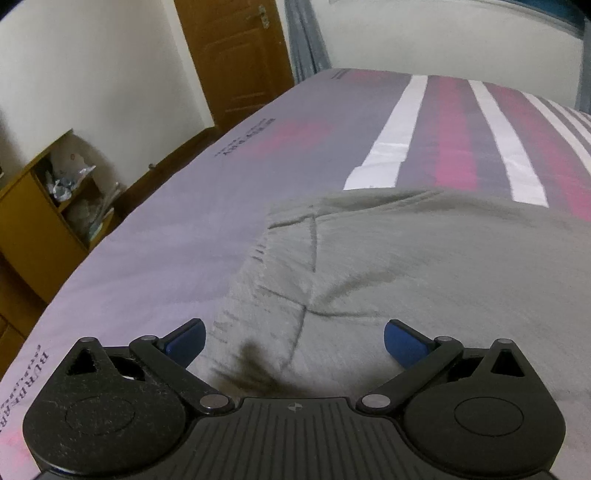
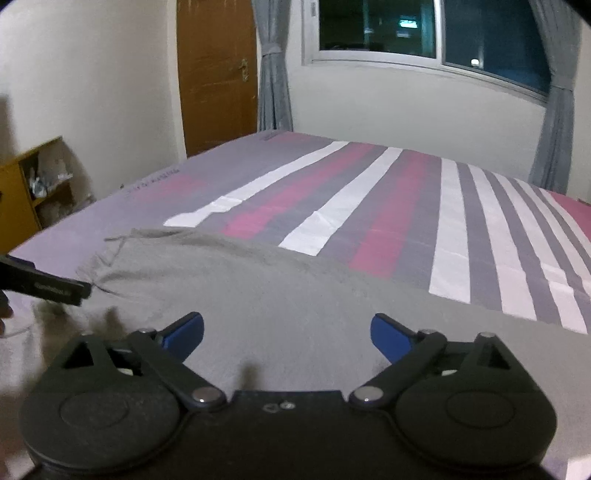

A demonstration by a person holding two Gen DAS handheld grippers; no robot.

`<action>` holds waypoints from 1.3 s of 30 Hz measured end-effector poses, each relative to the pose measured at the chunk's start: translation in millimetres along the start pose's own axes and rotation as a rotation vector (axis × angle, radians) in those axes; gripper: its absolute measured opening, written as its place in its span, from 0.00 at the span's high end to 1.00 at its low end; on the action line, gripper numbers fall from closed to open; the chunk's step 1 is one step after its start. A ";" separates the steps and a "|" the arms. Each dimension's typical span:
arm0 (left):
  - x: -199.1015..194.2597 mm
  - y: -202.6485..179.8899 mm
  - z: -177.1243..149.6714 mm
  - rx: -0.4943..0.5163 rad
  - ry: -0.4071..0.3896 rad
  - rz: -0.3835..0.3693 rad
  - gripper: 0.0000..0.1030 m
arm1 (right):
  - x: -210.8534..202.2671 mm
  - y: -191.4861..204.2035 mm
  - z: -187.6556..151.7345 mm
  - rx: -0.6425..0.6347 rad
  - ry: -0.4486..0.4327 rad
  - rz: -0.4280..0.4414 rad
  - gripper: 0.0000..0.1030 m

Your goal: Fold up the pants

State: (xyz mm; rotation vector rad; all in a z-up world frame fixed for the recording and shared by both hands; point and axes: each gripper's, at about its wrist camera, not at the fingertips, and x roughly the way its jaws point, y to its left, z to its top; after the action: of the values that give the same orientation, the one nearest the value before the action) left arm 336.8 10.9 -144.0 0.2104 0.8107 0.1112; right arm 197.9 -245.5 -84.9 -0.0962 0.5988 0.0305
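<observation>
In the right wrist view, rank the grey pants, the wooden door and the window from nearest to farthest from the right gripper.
From the right gripper, whose jaws stand open with nothing between them:
1. Grey pants, spread on the striped bed right under and ahead of it.
2. Wooden door, past the bed's far left corner.
3. Window, in the far wall, upper right.
The door and window are nearly level in depth, so that order is uncertain.
</observation>
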 end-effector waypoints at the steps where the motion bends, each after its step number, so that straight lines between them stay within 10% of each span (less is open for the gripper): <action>1: 5.3 0.5 2.1 0.001 0.000 0.003 0.00 | 8.0 -1.4 1.9 -0.014 0.007 0.003 0.08; 20: 88.7 11.5 17.1 -0.021 0.061 -0.094 0.17 | 132.1 -45.1 30.6 -0.012 0.148 0.032 0.10; 27: 89.4 20.4 16.5 -0.030 0.050 -0.189 0.43 | 160.4 -48.2 29.5 -0.055 0.221 0.078 0.15; 30: 86.7 18.9 17.9 -0.026 0.046 -0.191 0.53 | 157.8 -47.2 27.7 -0.047 0.221 0.137 0.45; 32: 81.6 15.5 17.3 -0.016 0.033 -0.186 0.62 | 152.1 -44.1 27.4 -0.048 0.228 0.171 0.82; 34: 74.1 16.2 16.5 -0.032 0.025 -0.207 0.82 | 140.0 -36.2 27.7 -0.082 0.209 0.172 0.90; 39: 42.7 22.6 4.6 -0.054 -0.015 -0.208 0.84 | 67.7 -20.0 26.6 -0.143 0.086 0.204 0.93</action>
State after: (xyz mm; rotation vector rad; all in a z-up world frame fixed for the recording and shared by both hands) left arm 369.0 39.8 -165.9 0.0749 0.8093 -0.0637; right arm 269.8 -262.7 -99.6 -0.1757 0.6900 0.2686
